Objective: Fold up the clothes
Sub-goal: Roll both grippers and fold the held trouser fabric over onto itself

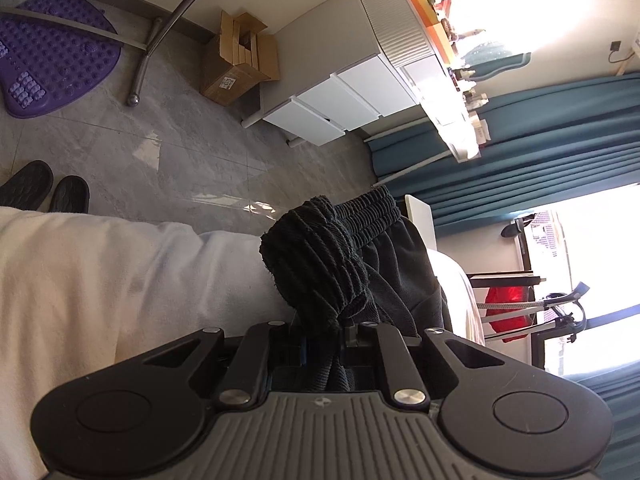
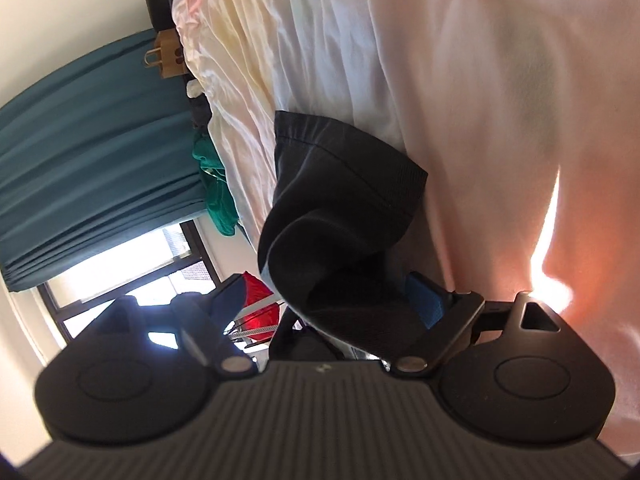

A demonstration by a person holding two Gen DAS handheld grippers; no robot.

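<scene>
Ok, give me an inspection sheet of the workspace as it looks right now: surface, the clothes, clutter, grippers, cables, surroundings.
Surface: bed sheet, pale, wrinkled.
Job's things: black shorts, elastic waistband bunched at one gripper, a hemmed leg lying on the sheet at the other.
Clutter: green garment at the bed's edge; paper bag beyond it.
Grippers: left gripper shut on the waistband; right gripper open, the leg fabric loose between its fingers.
Cables: nothing seen.
Surroundings: grey tile floor, cardboard box, white drawer unit, purple mat, black slippers, teal curtains, bright window.
</scene>
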